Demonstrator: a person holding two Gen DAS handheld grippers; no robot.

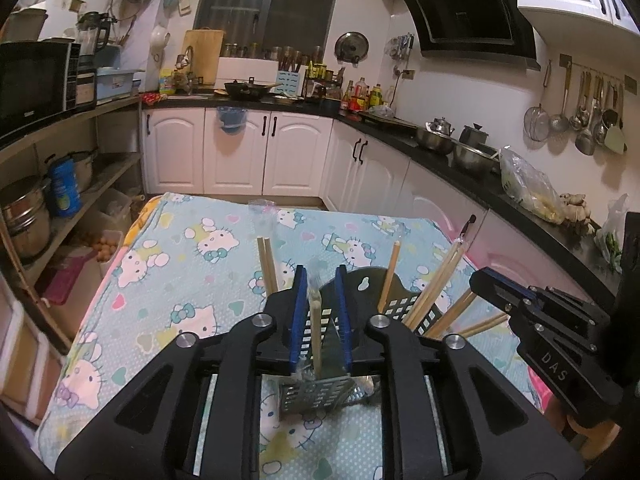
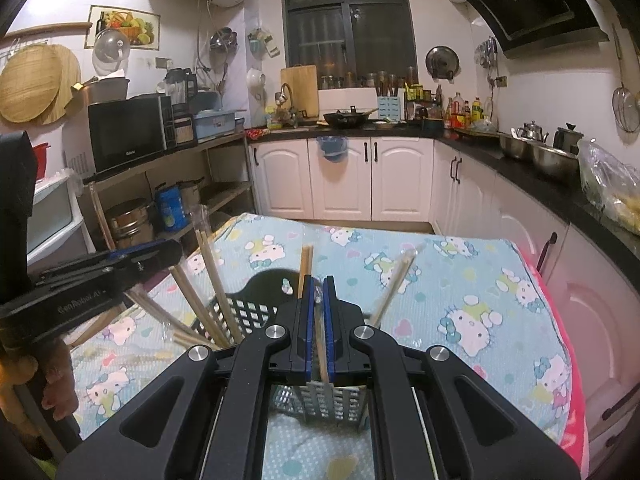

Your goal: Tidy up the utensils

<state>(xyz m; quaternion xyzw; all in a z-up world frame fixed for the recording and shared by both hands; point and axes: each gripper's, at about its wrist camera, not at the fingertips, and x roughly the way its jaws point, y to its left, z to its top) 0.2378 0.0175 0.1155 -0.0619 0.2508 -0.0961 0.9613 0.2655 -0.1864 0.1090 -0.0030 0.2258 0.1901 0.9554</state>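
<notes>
**Chopsticks lowered into the holder**

On the surface [image 1: 168,280], which is covered by a pale blue cartoon-cat cloth, a dark perforated holder [image 1: 400,308] is seen standing upright with several wooden chopsticks [image 1: 436,288] leaning out of it at different angles. Above the holder, both tongs are held side by side, pointing downward over its open top.

The left tongs [image 1: 320,284] are seen slightly parted, with one wrapped chopstick [image 1: 316,328] standing upright in the gap between the blue pads; the pads are not pressed against it, and its lower end is seen reaching down into the holder. The right tongs [image 2: 318,300] are clamped together on a thin chopstick [image 2: 321,344], which is gripped between the blue pads and slanted down toward the holder [image 2: 248,312].

In the right wrist view the left tongs are visible at the left edge, and part of a hand [image 2: 60,384] is seen under them.
</notes>
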